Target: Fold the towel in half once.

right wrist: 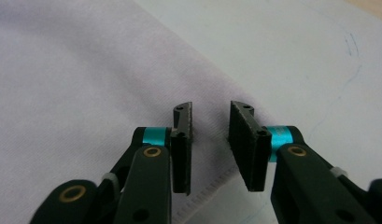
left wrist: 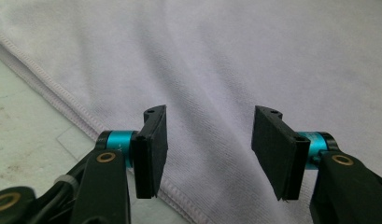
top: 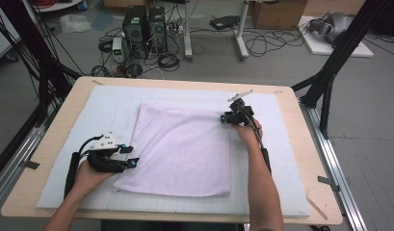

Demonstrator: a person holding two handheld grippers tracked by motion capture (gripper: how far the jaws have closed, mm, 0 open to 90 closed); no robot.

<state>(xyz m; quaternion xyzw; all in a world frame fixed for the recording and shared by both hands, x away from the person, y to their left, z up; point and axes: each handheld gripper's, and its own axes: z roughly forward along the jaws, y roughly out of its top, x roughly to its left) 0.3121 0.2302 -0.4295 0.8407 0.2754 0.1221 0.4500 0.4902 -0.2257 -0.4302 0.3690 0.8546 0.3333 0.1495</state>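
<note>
Left gripper (left wrist: 209, 149) with black jaws spread wide over the stitched hem of the pale lilac, square terry towel (left wrist: 235, 60), nothing between the pads, a strip of white mat (left wrist: 25, 130) at the left of that gripper's view. Right gripper (right wrist: 210, 144) with jaws narrowly apart, straddling the towel's hemmed edge low in its own view without pinching it. From the high view, unlike either close-up, the whole towel (top: 180, 149) flat in mid-frame on the white mat (top: 281, 192) atop the wooden table (top: 55, 115), left gripper (top: 129, 156) at its lower left edge, right gripper (top: 227, 117) at its upper right corner.
</note>
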